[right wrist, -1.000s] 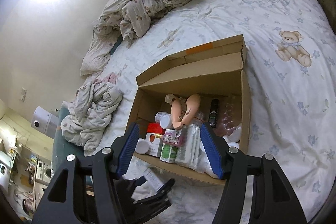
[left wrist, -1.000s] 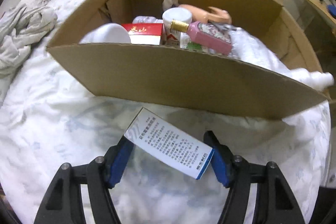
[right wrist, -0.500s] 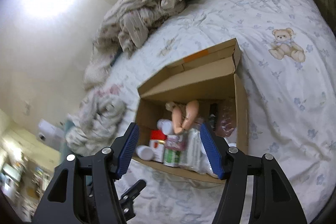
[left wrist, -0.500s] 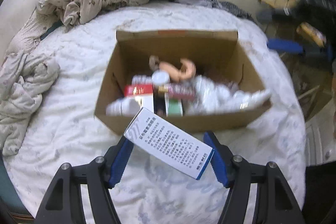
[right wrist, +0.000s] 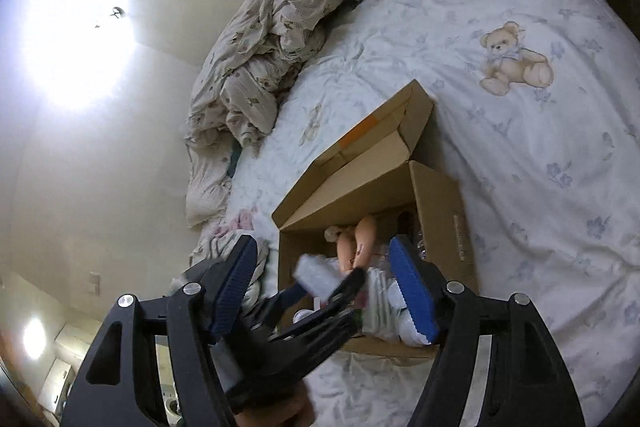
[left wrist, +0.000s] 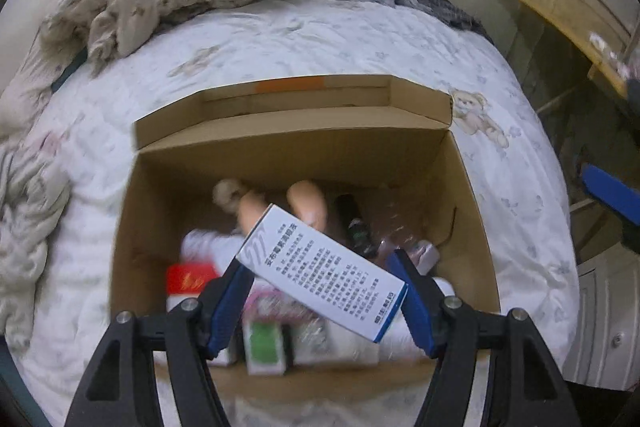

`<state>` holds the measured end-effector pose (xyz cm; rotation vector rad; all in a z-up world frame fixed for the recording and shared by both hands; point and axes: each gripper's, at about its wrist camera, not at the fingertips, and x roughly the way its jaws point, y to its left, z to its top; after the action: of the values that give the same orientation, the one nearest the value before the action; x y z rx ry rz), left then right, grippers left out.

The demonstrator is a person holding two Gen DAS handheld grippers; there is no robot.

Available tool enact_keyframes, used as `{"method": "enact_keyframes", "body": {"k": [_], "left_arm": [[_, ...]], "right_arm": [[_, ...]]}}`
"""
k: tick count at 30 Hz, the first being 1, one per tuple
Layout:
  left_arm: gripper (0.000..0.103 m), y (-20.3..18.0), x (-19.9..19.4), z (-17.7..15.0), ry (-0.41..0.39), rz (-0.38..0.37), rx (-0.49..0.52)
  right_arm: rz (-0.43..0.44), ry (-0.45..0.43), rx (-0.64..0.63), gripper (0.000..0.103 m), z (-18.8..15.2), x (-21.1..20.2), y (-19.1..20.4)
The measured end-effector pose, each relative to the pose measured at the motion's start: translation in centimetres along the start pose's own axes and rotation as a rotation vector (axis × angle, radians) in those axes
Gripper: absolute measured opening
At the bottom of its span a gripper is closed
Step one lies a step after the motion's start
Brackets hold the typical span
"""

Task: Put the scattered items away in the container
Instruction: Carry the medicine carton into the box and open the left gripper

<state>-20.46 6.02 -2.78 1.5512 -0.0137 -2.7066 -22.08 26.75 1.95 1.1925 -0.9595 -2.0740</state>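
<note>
Over the open brown cardboard box [left wrist: 472, 195], the left gripper [left wrist: 324, 291] jaws clench a white-and-blue printed carton [left wrist: 320, 267], so release seems next; the right gripper [right wrist: 324, 291] jaws gape empty.

White carton [left wrist: 320, 273] with blue trim, at 6 o'clock in the left wrist view: panel of dense black Chinese print, characters too small to read. Blue logo at its 5 o'clock corner, illegible. Remaining labels blurred.
</note>
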Motion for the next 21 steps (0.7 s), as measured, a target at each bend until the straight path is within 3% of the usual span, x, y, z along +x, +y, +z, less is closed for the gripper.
{"method": "enact_keyframes", "body": {"k": [6,12,14,16,21], "left_arm": [[0.07,-2.2,3.1,0.9,0.057,0.051,0.033],[0.07,-3.1,4.0,1.5,0.062,0.078,0.062],[0.071,-2.8,4.1,1.8,0.065,0.092,0.047],[0.08,-2.4,4.2,2.1,0.07,0.105,0.027],[0.08,-0.5,3.3,2.2,0.071,0.088,-0.024]], "right_arm": [[0.028,0.044,0.033,0.073,0.4,0.8,-0.9],[0.057,0.068,0.034,0.073,0.5,1.5,-0.6],[0.049,0.068,0.017,0.073,0.5,1.6,-0.3],[0.042,0.07,0.01,0.073,0.4,1.7,-0.3],[0.038,0.077,0.0,0.073,0.0,1.6,-0.2]]}}
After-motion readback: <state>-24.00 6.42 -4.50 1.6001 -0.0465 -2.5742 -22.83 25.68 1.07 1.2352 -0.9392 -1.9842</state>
